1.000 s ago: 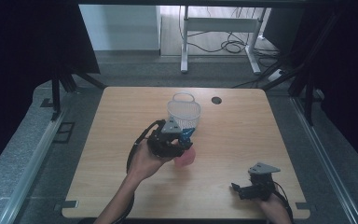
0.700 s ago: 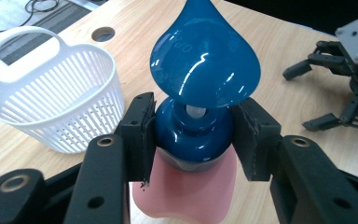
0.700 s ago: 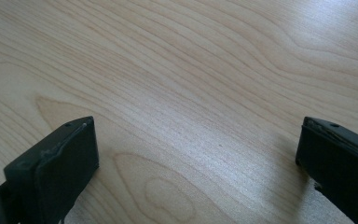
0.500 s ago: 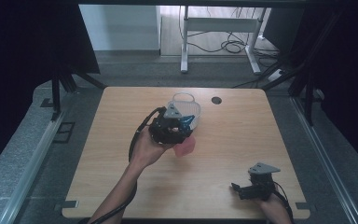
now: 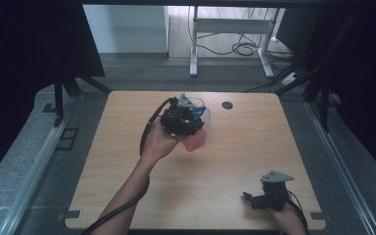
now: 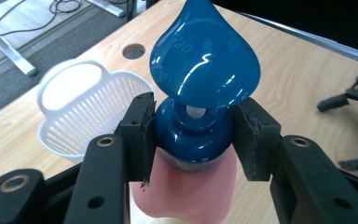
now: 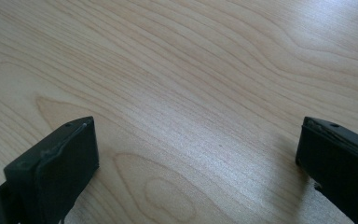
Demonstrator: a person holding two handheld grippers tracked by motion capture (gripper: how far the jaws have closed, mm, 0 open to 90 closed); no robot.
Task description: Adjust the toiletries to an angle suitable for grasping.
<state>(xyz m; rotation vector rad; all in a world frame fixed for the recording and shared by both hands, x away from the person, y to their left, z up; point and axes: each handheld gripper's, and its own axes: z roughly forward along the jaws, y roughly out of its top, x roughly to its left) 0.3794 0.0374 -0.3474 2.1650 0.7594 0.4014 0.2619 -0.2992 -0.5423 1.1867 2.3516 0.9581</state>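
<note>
**Pink bottle held aloft beside the basket**

The left gripper [image 6: 193, 135] was clamped on a pink bottle [image 6: 186, 196], its two black pads pressing either side of the glossy blue cap [image 6: 200, 74] at the cap's rounded lower collar (the teardrop-shaped top rose clear above the jaws). In the left gripper view the pink body hung below the pads, off the surface [image 5: 235, 161]. In the high view the left gripper [image 5: 188, 122] sat over the far middle of the wooden surface, with the bottle [image 5: 196, 142] showing as a pink shape just under it on the near side.

A white slotted basket [image 6: 86, 112] stood upright on the surface just beside the bottle, to the left in the left gripper view; in the high view its rim [image 5: 203, 113] peeked out at the gripper's far right side, largely covered by the gripper. Whether bottle and basket touched could not be told. A round cable hole [image 5: 227, 105] lay in the surface a little past the basket.

The right gripper [image 5: 267, 196] rested low at the near right corner of the surface, well apart from the bottle. Its jaws stood wide apart in the right gripper view, with bare wood grain between them.
</note>
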